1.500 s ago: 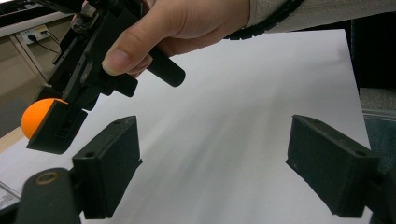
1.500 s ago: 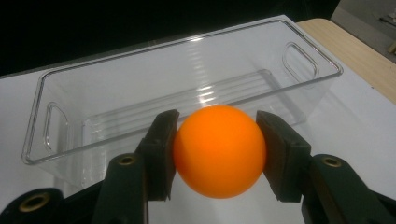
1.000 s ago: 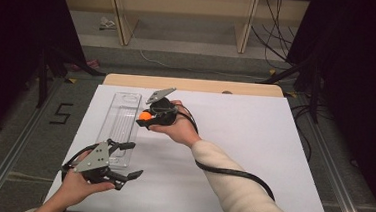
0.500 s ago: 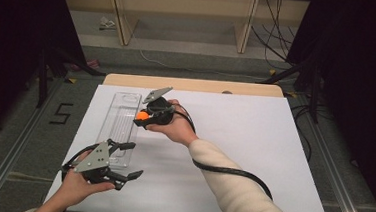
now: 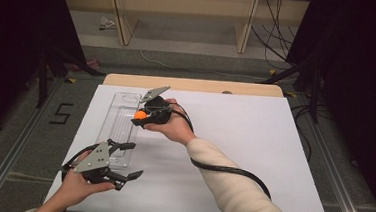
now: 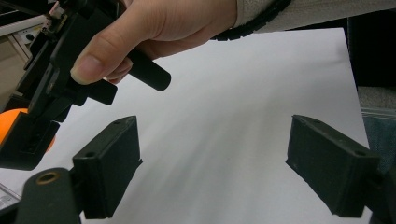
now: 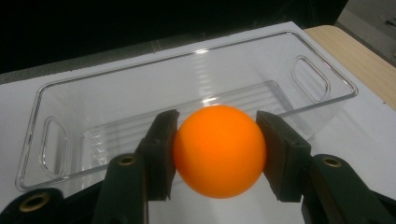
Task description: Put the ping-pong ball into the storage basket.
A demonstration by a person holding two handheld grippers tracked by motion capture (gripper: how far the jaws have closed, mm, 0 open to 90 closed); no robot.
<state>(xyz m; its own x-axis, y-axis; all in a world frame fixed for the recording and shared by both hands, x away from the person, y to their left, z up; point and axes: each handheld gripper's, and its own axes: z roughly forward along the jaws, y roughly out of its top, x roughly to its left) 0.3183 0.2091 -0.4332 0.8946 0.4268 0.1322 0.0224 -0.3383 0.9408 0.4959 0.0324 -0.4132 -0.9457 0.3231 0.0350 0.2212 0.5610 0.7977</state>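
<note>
A white worktop [image 5: 252,155] sits in a dark room. Near its left edge, the left gripper [image 5: 128,160] has its jaws open above bare sheet. The clear tray [image 5: 117,123] lies beyond. The right gripper [image 7: 217,154] clamps 1 orange ball [image 7: 218,149] just over the tray's rim; open sheet stretches right.

This is looking like a lab or recording studio set up for handling trials, not a home. A light wooden desk [image 5: 192,85] is sitting in a dark bay, covered by a plain white sheet [image 5: 252,155] that is serving as a clean work surface. Black curtains or panels [image 5: 363,73] are closing in both sides. Metal rails [image 5: 9,158] are running along the grey floor [image 5: 199,64], where a marker reading "5" [image 5: 61,113] is lying. Loose cables [image 5: 277,22] are trailing near bare wooden frame legs [image 5: 120,11] at the back.
</note>
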